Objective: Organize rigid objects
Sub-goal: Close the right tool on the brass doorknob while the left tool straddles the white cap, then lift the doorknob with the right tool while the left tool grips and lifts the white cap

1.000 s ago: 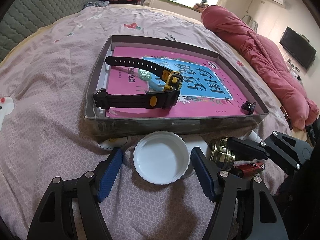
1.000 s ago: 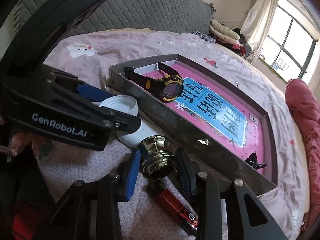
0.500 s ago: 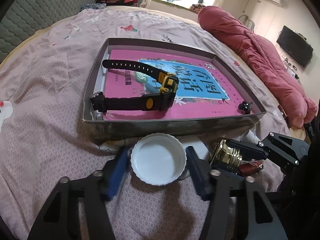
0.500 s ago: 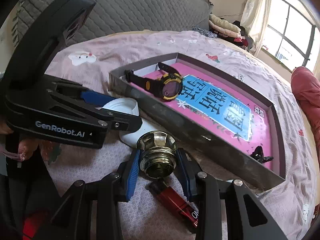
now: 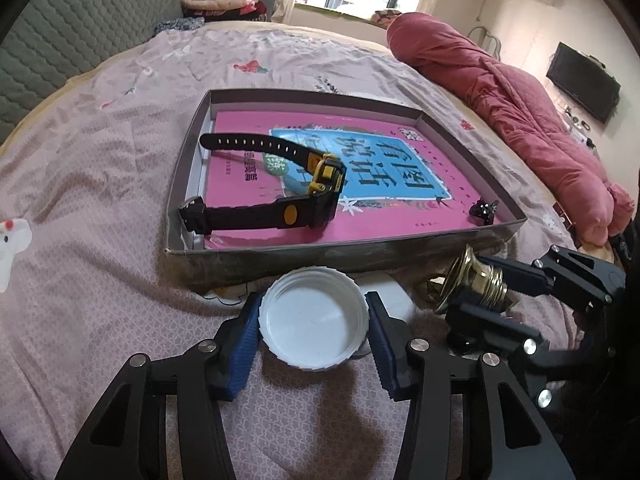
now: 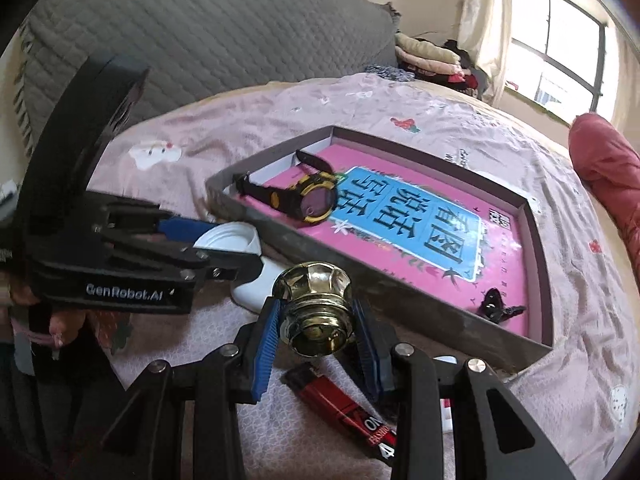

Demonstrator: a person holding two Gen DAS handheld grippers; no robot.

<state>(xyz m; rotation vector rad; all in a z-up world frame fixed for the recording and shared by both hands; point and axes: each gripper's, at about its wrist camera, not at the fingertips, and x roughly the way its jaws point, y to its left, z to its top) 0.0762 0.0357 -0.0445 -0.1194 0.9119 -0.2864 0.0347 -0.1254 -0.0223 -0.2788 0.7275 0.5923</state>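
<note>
My left gripper (image 5: 314,330) is shut on a white plastic lid (image 5: 313,323), just in front of the shallow grey box (image 5: 320,255) on the bed. The lid also shows in the right wrist view (image 6: 230,240). My right gripper (image 6: 316,332) is shut on a brass door knob (image 6: 314,310) and holds it above the bedspread; the knob shows in the left wrist view (image 5: 474,284) too. In the box, on a pink book (image 5: 384,184), lie a black and yellow watch (image 5: 280,196) and a small black clip (image 5: 484,210).
A red lighter (image 6: 344,410) lies on the bedspread under my right gripper. A white object (image 6: 260,284) lies beside the lid, by the box wall. A rolled red quilt (image 5: 516,120) lies at the right. A grey headboard (image 6: 200,40) stands behind.
My left gripper has closed on the white lid. My right gripper has lifted the brass knob off the bed, clear of the red lighter.
</note>
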